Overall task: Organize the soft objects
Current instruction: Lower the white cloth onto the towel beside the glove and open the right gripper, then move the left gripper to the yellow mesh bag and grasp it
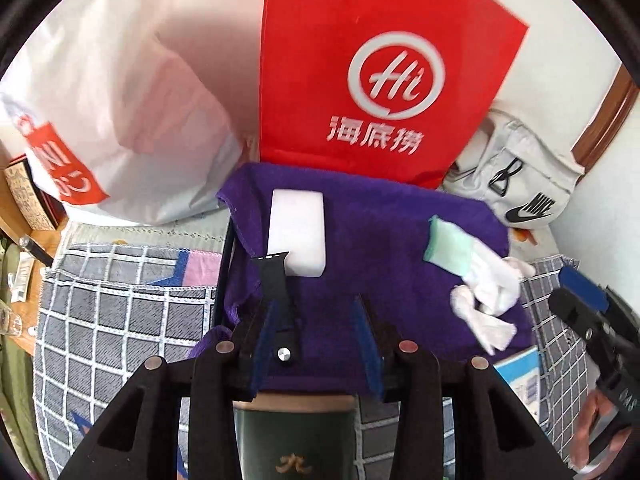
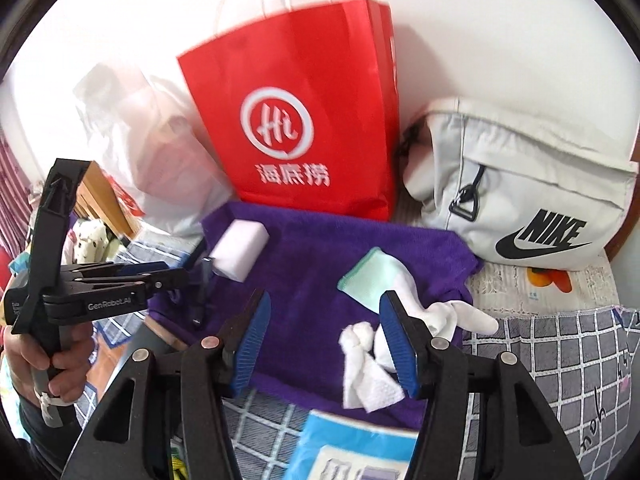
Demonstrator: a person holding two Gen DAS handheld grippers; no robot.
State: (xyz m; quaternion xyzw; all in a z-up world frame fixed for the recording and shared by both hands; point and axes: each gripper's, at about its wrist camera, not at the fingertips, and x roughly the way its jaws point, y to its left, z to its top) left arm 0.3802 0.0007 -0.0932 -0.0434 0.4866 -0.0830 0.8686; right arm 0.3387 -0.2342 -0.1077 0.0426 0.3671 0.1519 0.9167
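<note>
Purple towel (image 1: 384, 240) beneath parted grippers

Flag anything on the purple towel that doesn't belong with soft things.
The black watch strap with its metal stud lies at the towel's left, tip overlapping the white sponge. The sock and tissue fit.

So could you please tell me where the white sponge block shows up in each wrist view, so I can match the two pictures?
Left wrist: the white sponge block lies just left of centre on the purple towel, ahead of the left gripper.
Right wrist: it sits left of centre, at the towel's far left corner.
Shared landmark: the red paper bag, standing behind the towel in both views.
</note>
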